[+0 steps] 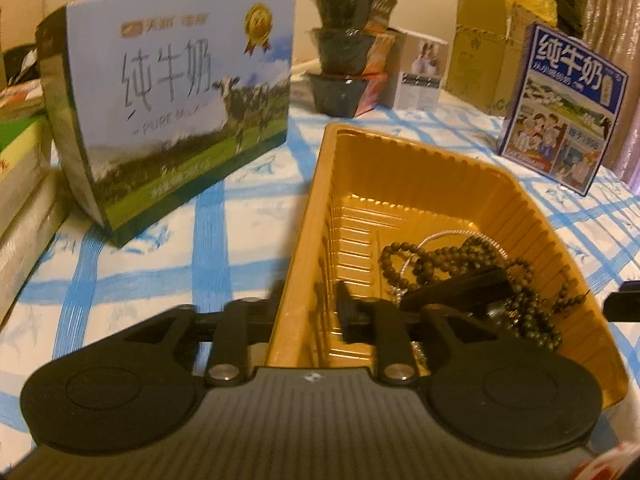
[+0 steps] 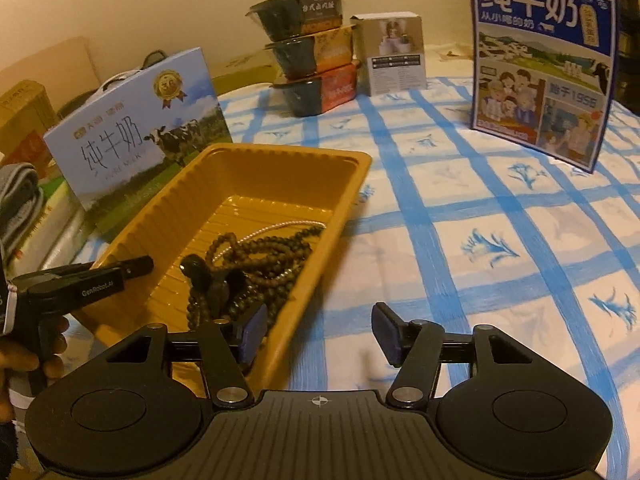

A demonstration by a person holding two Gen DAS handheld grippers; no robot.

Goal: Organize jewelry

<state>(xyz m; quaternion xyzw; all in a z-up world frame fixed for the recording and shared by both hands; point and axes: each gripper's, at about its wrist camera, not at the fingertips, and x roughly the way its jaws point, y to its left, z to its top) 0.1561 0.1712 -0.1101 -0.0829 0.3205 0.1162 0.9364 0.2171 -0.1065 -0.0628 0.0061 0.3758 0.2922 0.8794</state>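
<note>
A gold plastic tray (image 1: 400, 132) (image 2: 280, 150) lies on the blue-checked cloth. Inside it lie tangled strings of dark beads (image 1: 440, 256) (image 2: 264, 252) and a thin pale chain (image 1: 440, 236) (image 2: 280, 226). My left gripper (image 1: 312, 300) (image 2: 166, 266) straddles the tray's left wall, one finger outside and one inside, open, with the pads off the wall. My right gripper (image 2: 320, 322) straddles the tray's right wall, blue pads apart, open. One of its fingers (image 1: 460, 286) shows above the beads in the left wrist view. Neither gripper holds any jewelry.
A light blue milk carton box (image 1: 172, 120) (image 2: 132, 148) stands left of the tray. A dark blue milk box (image 1: 560, 112) (image 2: 540, 64) stands at the right. Three stacked black bowls (image 1: 348, 40) (image 2: 304, 52) and a small white box (image 1: 424, 72) (image 2: 392, 52) sit behind. A hand (image 2: 24, 356) grips the left tool.
</note>
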